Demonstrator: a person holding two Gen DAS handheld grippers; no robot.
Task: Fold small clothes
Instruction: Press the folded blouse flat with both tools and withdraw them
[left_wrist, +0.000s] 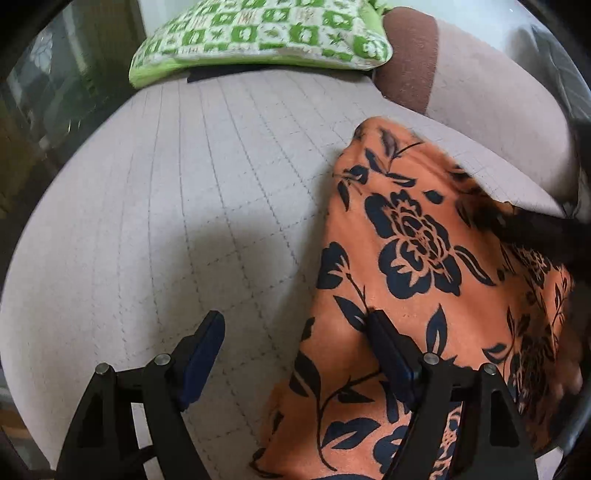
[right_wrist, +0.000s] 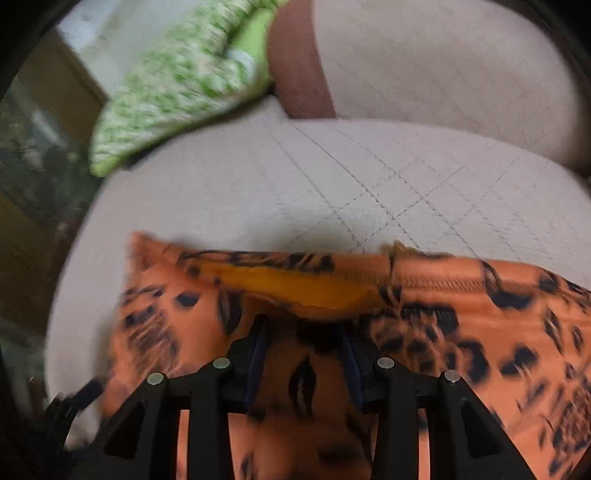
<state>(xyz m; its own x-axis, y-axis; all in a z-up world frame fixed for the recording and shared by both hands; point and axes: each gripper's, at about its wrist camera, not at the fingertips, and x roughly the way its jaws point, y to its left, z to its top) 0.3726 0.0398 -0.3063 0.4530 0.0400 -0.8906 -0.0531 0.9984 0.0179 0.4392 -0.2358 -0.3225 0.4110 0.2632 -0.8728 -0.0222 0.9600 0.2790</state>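
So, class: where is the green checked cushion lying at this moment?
The green checked cushion lies at the far end of the grey quilted sofa seat, top centre in the left wrist view, beside the brown armrest and away from the orange floral garment.

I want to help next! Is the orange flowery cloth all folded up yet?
Not yet. Done: the orange cloth lies on the grey quilted seat, and one edge looks turned over, showing a plain orange inside. In hand: the left tool is open at the cloth's side edge; the right tool is over it, but blur hides any grip. Left: the rest of the folds.
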